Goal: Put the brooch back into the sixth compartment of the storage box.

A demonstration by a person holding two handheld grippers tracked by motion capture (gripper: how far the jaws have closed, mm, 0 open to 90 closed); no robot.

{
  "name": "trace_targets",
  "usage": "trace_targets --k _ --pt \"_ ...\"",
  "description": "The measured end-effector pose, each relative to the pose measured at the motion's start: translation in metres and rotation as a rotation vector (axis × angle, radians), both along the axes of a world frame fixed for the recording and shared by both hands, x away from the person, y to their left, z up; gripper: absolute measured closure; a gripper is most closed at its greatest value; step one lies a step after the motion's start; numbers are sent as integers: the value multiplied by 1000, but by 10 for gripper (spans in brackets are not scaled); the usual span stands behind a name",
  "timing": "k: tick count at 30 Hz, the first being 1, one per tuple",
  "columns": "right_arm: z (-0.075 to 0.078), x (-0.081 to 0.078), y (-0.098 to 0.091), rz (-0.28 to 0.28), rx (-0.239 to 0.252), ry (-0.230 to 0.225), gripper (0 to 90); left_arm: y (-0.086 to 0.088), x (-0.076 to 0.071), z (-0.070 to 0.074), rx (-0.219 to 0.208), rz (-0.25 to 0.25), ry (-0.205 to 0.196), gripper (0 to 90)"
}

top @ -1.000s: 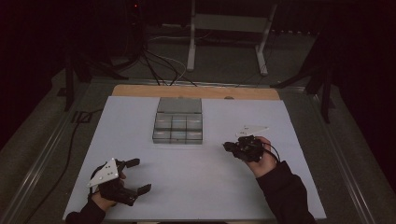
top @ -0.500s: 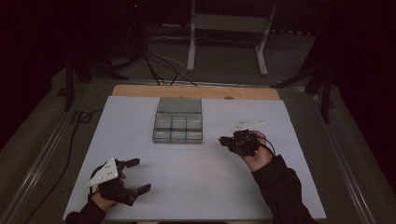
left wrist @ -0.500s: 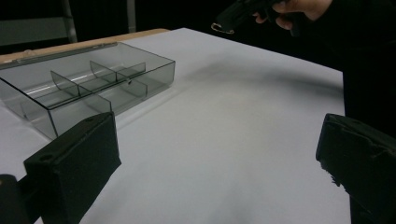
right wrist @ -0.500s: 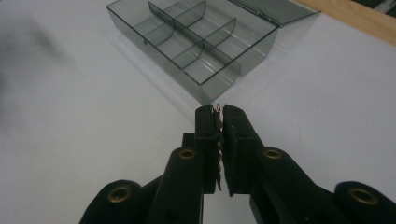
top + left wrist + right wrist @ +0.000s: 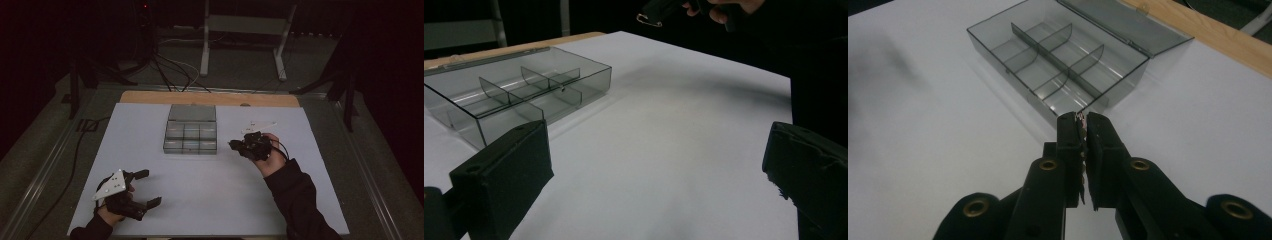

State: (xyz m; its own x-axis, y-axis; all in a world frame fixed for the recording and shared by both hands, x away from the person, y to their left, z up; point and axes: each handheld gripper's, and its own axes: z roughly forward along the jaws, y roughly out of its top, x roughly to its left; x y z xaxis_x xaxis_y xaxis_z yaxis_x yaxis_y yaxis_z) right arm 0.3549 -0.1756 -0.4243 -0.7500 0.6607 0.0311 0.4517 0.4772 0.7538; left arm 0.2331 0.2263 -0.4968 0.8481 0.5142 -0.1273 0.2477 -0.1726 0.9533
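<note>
While the right gripper [image 5: 1082, 125] pinches a safety pin [image 5: 647, 19] (jaws nearly touching), the compartment box [image 5: 1063, 55] lies just ahead, above it in frame; the left gripper [image 5: 142, 189] rests open, lower left.

Right gripper [image 5: 235, 145], pinching safety pin [image 5: 645, 19], shifted up-table and left toward box [image 5: 190, 131]; box corner now just ahead of its tips.
</note>
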Motion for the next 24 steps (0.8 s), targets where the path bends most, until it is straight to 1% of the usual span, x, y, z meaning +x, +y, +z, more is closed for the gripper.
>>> trace_targets --k 9,24 --pt "6 10 10 11 1 -10 850 0 0 0 -2 1 0 12" --pt "11 18 20 16 5 -13 850 0 -1 1 -2 1 -2 12"
